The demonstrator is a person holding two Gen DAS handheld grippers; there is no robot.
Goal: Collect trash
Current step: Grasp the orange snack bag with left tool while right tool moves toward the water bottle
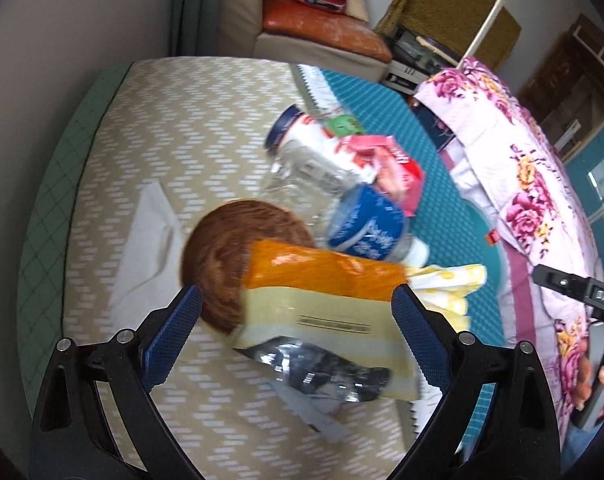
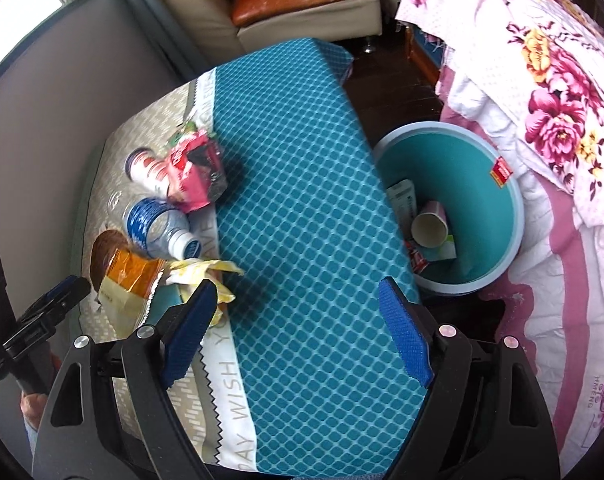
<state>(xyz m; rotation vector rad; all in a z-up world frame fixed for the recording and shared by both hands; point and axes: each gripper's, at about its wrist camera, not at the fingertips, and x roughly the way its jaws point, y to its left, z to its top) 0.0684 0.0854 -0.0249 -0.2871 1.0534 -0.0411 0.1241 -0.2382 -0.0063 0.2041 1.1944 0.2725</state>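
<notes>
My left gripper [image 1: 296, 314] is open, its blue pads either side of an orange and cream snack bag [image 1: 321, 304] that lies over a brown round mat [image 1: 222, 252]. Behind it lie a blue-label plastic bottle [image 1: 369, 228], a white bottle [image 1: 313, 148], a pink wrapper [image 1: 385, 164] and a yellow wrapper [image 1: 449, 280]. My right gripper [image 2: 298, 320] is open and empty above the teal cloth [image 2: 302, 200]. A teal bin [image 2: 481, 184] on the floor to its right holds a paper cup [image 2: 427, 228] and wrappers. The trash pile shows at its left, with the snack bag [image 2: 126, 280].
The table carries a beige chevron cloth [image 1: 174, 140] with a white napkin [image 1: 150, 240]. A floral quilt [image 2: 541, 100] lies right of the bin. A sofa [image 2: 302, 0] stands beyond the table. The left gripper shows in the right wrist view [image 2: 42, 312].
</notes>
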